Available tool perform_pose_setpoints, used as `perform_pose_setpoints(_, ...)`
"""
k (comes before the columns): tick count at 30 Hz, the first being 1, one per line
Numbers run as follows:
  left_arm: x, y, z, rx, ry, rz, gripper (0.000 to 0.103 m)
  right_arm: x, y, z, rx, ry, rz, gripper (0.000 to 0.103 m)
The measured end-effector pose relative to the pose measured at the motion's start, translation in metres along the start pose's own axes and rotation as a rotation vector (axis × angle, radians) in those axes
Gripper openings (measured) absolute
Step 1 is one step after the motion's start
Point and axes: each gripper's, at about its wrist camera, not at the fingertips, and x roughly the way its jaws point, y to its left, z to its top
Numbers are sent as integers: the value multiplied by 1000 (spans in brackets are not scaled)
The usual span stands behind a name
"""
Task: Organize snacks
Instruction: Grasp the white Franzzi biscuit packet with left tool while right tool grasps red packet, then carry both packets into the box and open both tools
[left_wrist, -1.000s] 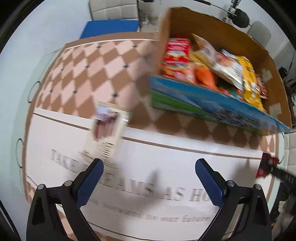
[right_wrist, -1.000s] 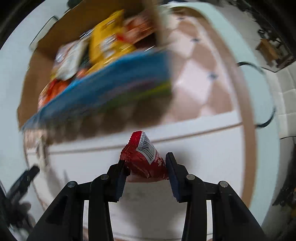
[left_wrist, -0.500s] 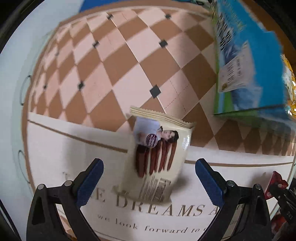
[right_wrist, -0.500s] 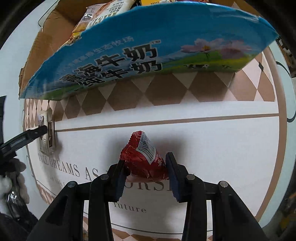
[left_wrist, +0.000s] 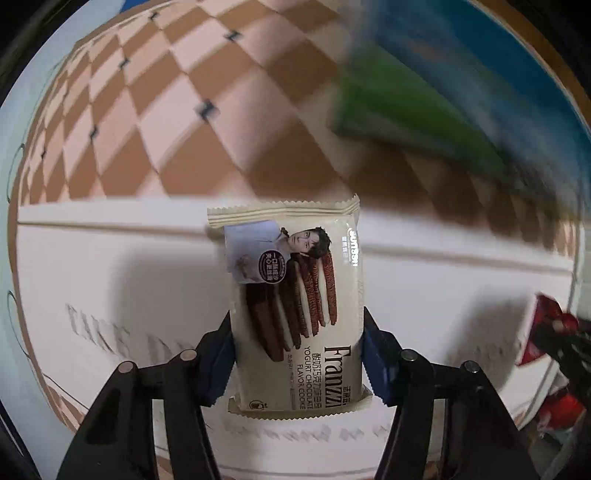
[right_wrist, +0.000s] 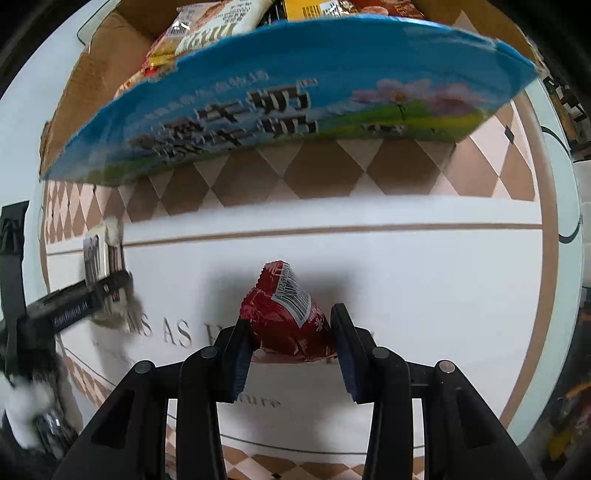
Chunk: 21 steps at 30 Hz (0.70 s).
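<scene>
While the left gripper has its jaws clamped on the cream cookie packet above the white panel of the desk, the right gripper has its jaws pressed together on a red snack pouch, barcode up, in front of the blue-sided cardboard box filled with snack bags

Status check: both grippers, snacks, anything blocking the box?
Left gripper shut on cookie packet. Right gripper shut on red snack packet. Snack box ahead, already holding packets. Nothing visible in the way.
</scene>
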Motion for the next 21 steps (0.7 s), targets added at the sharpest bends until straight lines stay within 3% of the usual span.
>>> perform_pose_setpoints(6, 11, -33, -21, 21, 33, -8, 59, 15, -5, -14, -24, 53, -51, 44)
perform_pose_setpoints(9, 13, -46, -20, 57, 20, 57, 59, 23, -4, -18, -30, 76, -65, 44)
perform_pose_setpoints(11, 13, -54, -22, 51, 14, 62, 59, 28, -4, -19, -30, 86, -70, 44)
perform_pose_setpoints(21, 7, -43, -45, 25, -35, 31, 57, 40, 1, -21, -47, 91, -88, 44)
